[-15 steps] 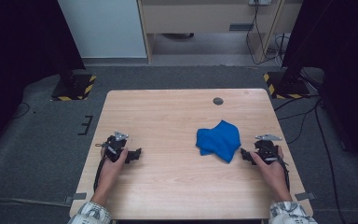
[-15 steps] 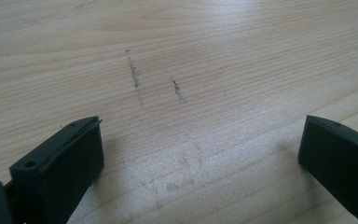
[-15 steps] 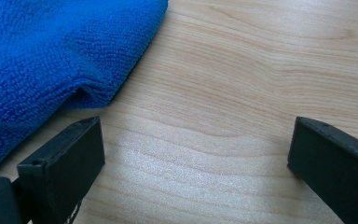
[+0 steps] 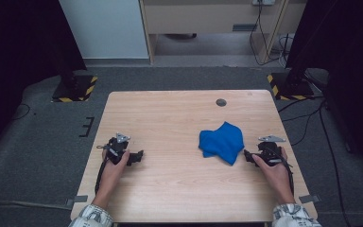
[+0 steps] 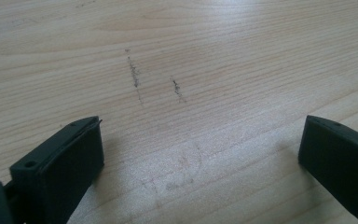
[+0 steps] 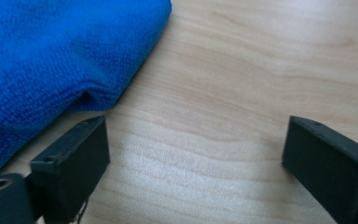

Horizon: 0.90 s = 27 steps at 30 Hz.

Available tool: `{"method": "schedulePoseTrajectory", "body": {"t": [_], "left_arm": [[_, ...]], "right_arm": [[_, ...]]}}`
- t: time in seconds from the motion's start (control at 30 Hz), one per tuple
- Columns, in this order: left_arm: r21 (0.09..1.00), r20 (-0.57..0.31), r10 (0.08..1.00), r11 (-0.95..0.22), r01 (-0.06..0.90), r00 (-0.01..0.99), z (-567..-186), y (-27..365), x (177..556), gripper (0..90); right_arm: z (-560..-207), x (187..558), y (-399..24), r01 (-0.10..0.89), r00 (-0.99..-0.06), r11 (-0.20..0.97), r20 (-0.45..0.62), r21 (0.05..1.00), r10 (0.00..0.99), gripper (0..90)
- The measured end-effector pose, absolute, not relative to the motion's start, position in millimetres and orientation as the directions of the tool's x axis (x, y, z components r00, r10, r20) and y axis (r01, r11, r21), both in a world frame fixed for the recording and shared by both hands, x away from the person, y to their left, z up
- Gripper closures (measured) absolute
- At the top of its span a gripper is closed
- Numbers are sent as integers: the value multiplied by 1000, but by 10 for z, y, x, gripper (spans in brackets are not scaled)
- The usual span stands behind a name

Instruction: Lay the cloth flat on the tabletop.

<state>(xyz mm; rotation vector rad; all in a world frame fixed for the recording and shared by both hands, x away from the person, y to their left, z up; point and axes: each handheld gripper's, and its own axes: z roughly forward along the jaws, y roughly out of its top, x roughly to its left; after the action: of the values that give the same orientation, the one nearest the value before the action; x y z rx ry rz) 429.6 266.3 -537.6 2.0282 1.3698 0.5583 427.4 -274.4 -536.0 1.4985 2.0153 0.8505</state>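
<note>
Right gripper (image 4: 248, 155) sits at the near right of the table (image 4: 170, 113), jaws wide apart and empty. The blue cloth (image 4: 222, 142) lies just left of it, slightly farther, almost touching. Left gripper (image 4: 139, 155), also spread wide and empty, is well apart, so the right hand looks like the one to grab it.

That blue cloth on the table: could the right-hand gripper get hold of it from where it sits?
Probably yes. The right gripper rests open beside the blue cloth, with bare table between its jaws and nothing blocking the way.
</note>
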Motion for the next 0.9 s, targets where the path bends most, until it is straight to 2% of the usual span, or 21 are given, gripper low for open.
{"method": "schedulePoseTrajectory", "body": {"t": [0.07, 0.4, 0.6, 0.9], "left_arm": [[696, 3, 928, -269, 666, 373, -5376, 2663, 4296, 0], [697, 3, 928, -270, 665, 373, -5376, 2663, 4295, 0], [696, 3, 928, -270, 665, 374, -5376, 2664, 4295, 0], [696, 3, 927, -271, 665, 374, -5376, 2664, 4294, 0]], "right_arm": [[-5289, 4268, -2736, 634, -296, 201, -5, 747, 955, 128], [-5137, 4224, -2647, 585, -344, 204, 13, 785, 939, 189], [-5049, 4232, -2520, 555, -389, 229, 6, 800, 921, 262], [-4973, 4317, -2320, 543, -453, 278, -3, 793, 891, 281]]}}
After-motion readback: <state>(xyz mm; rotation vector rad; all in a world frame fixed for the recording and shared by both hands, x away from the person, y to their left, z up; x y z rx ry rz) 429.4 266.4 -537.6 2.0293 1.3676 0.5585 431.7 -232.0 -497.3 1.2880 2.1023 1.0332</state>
